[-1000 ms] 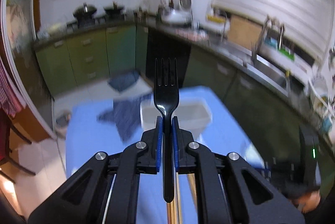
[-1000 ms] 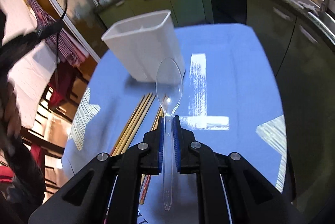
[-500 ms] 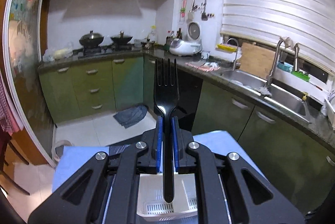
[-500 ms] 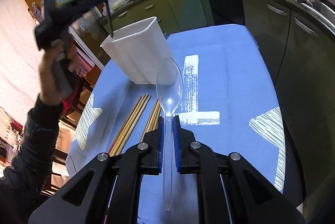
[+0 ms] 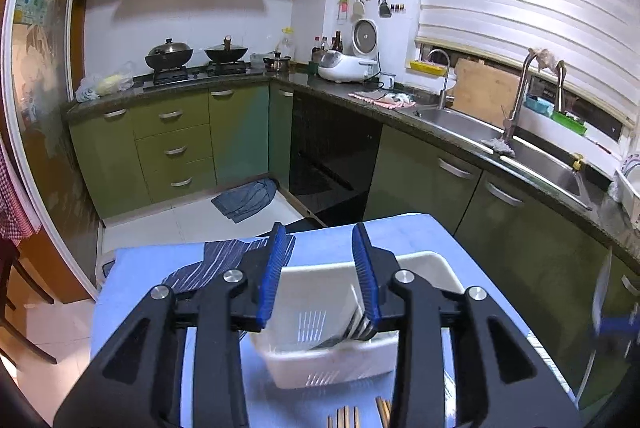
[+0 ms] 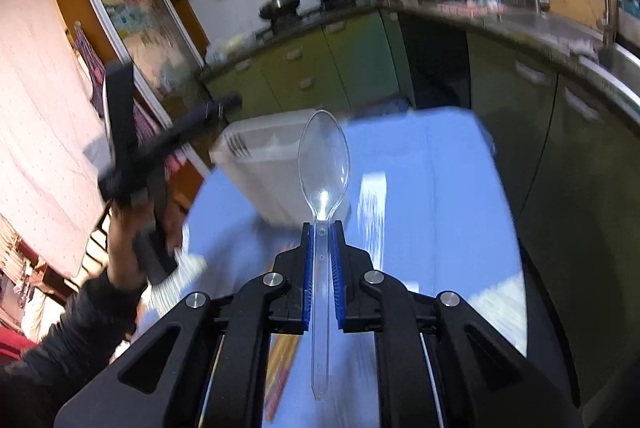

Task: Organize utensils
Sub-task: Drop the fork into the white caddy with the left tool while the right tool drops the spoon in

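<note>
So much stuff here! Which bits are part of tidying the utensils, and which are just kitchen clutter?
Part of the job:
- white bin
- black fork, inside it
- clear spoon, gripped by the right gripper
- chopsticks
- left gripper, open

Lying about:
- striped cloth
- woks
- rice cooker
- sink

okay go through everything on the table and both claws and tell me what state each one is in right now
left claw: open, just been opening, nothing between its pads, above the bin
black fork: released, leaning inside the bin
white bin: upright on the table
right claw: shut on the spoon
clear spoon: held by its handle, bowl forward
chopsticks: lying on the blue table
</note>
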A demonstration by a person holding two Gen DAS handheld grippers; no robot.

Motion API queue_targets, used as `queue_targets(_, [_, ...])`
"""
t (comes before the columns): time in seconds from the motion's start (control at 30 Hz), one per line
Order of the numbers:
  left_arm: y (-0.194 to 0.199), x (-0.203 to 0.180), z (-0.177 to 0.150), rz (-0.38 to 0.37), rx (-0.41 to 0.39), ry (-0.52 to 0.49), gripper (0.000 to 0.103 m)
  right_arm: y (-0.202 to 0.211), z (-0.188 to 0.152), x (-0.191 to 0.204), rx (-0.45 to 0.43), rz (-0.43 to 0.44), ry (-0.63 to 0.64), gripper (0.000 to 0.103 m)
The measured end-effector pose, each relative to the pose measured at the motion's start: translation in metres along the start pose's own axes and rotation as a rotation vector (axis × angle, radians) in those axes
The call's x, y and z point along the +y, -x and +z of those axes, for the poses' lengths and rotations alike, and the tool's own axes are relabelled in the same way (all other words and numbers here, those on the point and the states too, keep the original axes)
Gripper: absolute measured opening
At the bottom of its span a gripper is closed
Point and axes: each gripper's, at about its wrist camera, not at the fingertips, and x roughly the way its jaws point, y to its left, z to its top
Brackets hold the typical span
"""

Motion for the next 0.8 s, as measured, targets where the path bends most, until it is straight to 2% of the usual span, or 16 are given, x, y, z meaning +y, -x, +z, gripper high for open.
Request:
queue_targets(0.2, [0.040,0.020,-0.003,-0.005,-0.018,0.029,0.035,0.010,0.068,0.025,-0.258,0.010,0.019,0.010])
queue_targets(0.37, [0.066,0.032,-0.009,0.006,-0.020,0.029,0.036,-0.022,0.113,0.052,-0.420,-0.025,0.046,0.010])
queue_targets(0.47, [0.079,0.037,-0.013,0.009,-0.023,0.019,0.036,-0.054,0.126,0.064,-0.439,-0.058,0.075,0.010])
queue_targets(0.57, [0.090,0.043,-0.017,0.013,-0.026,0.015,0.038,-0.086,0.128,0.067,-0.415,-0.074,0.091,0.010])
queue_targets(0.8, [0.099,0.051,-0.024,0.006,-0.010,0.025,0.039,-0.114,0.098,0.064,-0.350,-0.120,0.144,0.010])
